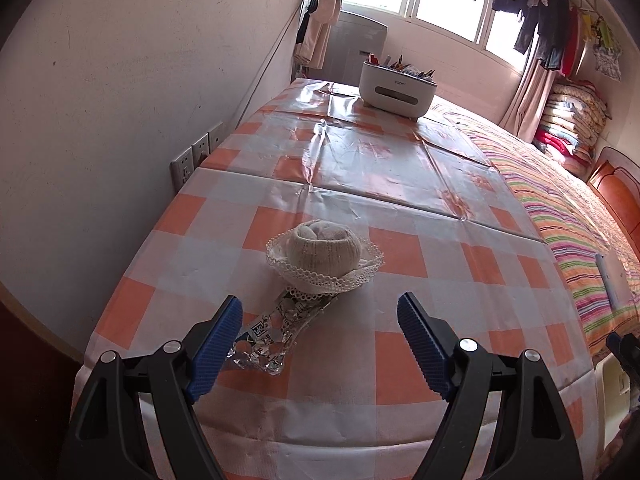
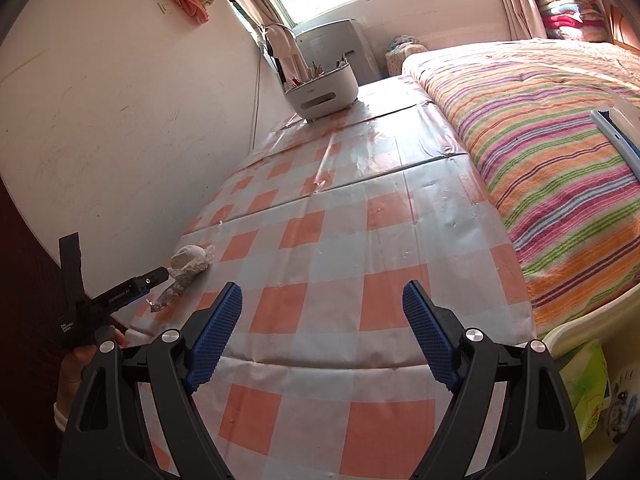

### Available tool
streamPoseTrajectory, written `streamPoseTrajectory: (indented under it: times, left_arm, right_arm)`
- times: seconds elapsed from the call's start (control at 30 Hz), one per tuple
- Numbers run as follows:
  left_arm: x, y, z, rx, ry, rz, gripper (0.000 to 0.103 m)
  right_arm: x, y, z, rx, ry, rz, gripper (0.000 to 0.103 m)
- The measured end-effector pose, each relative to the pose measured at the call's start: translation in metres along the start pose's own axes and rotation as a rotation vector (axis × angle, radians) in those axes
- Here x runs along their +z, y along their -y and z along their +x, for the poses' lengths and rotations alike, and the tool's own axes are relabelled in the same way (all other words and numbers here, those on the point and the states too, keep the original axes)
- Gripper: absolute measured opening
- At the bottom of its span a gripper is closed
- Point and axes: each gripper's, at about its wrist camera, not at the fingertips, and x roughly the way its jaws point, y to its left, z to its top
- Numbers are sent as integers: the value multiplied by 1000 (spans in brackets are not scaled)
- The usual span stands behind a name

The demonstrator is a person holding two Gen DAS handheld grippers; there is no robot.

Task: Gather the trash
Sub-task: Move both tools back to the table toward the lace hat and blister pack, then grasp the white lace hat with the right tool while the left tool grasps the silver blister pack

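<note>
Both tools stand released, gripping nothing. The left tool (image 1: pixel 320 312) hovers low over the checked counter (image 1: pixel 400 184), its left pad just beside a crumpled foil wrapper (image 1: pixel 276 332) near the counter's front edge. A rolled sock (image 1: pixel 324 248) with a lace trim touches the wrapper's far end. The right tool (image 2: pixel 322 304) hangs over bare cloth, well apart from both. A white organizer box (image 1: pixel 396 88) sits at the far end.

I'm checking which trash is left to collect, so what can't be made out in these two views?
- Foil wrapper: in the left wrist view its near end is hidden behind the left gripper's finger; print too small to read.
- White organizer box: contents too small to identify in either view.
- Green packet: cut off by the right gripper arm and the right wrist frame edge.
- No bin shows in either view.
</note>
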Motion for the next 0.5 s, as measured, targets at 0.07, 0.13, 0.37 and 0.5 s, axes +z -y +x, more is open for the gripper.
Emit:
streamPoseTrajectory:
  times: [0.07, 0.13, 0.37, 0.5]
  left_arm:
    - [0, -2, 9, 4, -24, 12, 78]
    - [0, -3, 17, -9, -46, 18, 78]
    - [4, -23, 30, -55, -66, -73, 59]
    - [5, -30, 32, -90, -97, -104, 38]
  right_arm:
    - [12, -14, 9, 21, -1, -29, 81]
    - [26, -29, 23, 51, -21, -67, 82]
    - [65, -88, 101, 157, -146, -148, 83]
    - [69, -121, 148, 187, -235, -202, 83]
